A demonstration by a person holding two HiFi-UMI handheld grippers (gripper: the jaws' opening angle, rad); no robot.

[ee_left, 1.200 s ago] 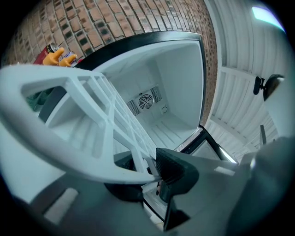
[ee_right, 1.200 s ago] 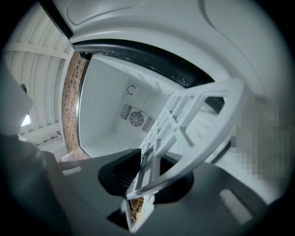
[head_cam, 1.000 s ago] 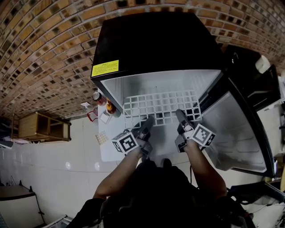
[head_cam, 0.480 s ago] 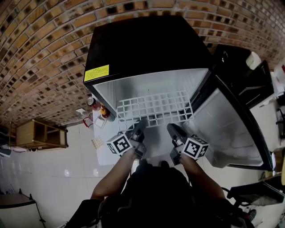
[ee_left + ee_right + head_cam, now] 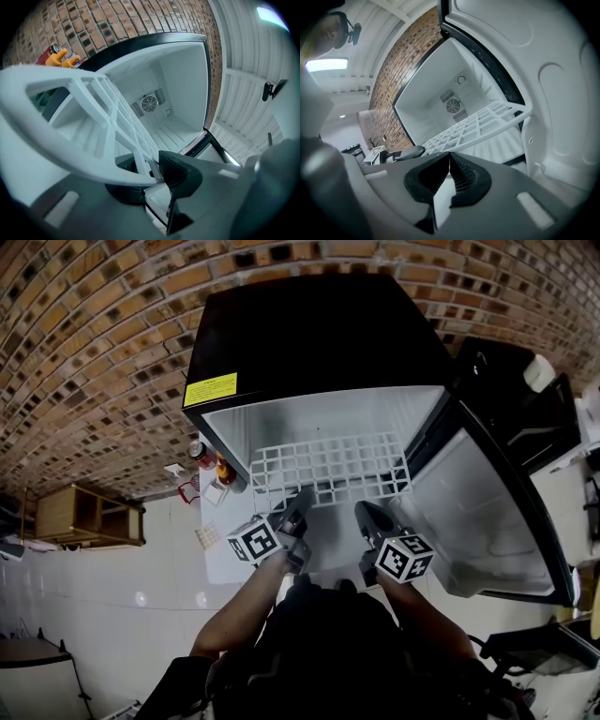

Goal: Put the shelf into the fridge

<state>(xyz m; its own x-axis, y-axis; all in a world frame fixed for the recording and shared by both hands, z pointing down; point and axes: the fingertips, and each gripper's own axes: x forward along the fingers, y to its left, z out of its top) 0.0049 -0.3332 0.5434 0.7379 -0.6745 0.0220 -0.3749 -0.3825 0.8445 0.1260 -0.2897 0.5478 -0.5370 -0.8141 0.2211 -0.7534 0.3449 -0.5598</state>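
L gripper (image 5: 153,171) alone clamps white plastic grid shelf (image 5: 330,465), R gripper (image 5: 449,161) just shut empty: could tilt/jam in black fridge (image 5: 319,334).

The fridge (image 5: 319,343) was parked on the white floor (image 5: 141,568), with some bottles (image 5: 214,463) and a wooden rack (image 5: 84,515) left nearby.
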